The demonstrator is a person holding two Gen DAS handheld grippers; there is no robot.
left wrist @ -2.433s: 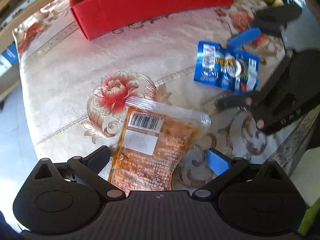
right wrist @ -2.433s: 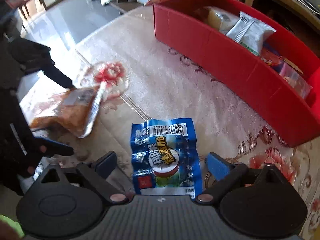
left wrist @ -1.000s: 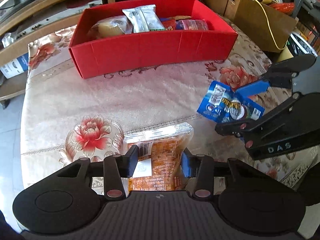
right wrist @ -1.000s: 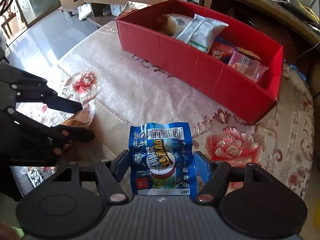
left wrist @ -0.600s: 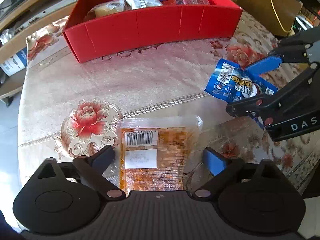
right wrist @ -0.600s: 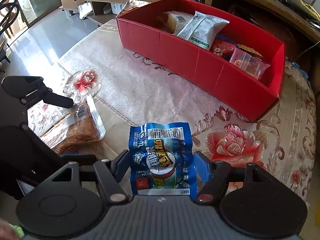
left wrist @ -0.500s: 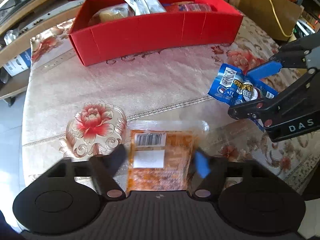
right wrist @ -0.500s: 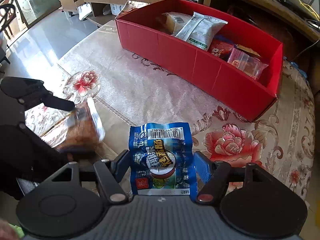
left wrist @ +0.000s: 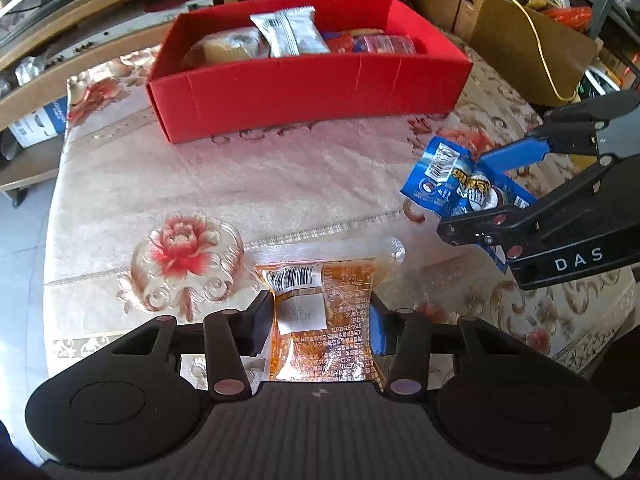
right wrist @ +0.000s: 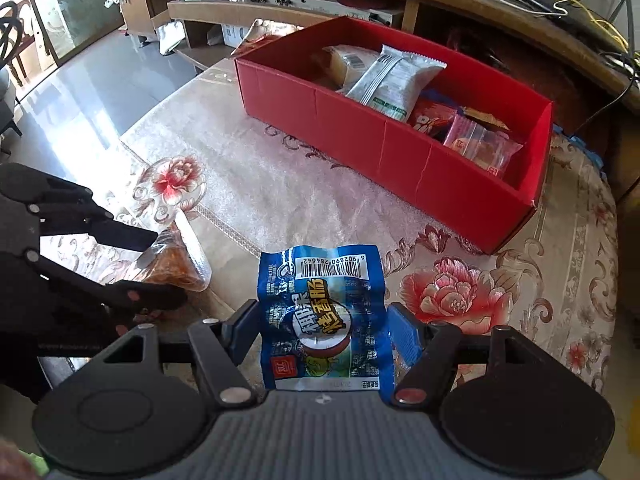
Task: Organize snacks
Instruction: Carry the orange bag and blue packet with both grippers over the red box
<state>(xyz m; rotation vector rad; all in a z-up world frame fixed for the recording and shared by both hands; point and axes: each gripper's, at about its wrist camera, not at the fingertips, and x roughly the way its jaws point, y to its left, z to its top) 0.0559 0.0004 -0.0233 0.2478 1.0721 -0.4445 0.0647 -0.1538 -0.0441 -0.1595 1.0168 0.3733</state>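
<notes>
My left gripper [left wrist: 320,326] is shut on an orange snack pouch [left wrist: 324,320] with a barcode label, held just above the floral tablecloth. My right gripper [right wrist: 322,330] is shut on a blue snack packet [right wrist: 324,316], lifted off the cloth. In the left wrist view the blue packet [left wrist: 452,184] and the right gripper [left wrist: 504,192] are at the right. In the right wrist view the left gripper [right wrist: 160,264] with the orange pouch [right wrist: 176,260] is at the left. A red box [left wrist: 304,96] with several snacks stands at the far side; it also shows in the right wrist view [right wrist: 384,148].
The tablecloth [left wrist: 224,184] covers a round table whose edge runs close on the left and near side. A wooden shelf unit [right wrist: 280,0] stands behind the box. A cardboard box [left wrist: 532,56] sits at the far right.
My left gripper opened, then shut again on the orange pouch and lifted it. My right gripper has kept its hold on the blue packet, raised off the cloth.
</notes>
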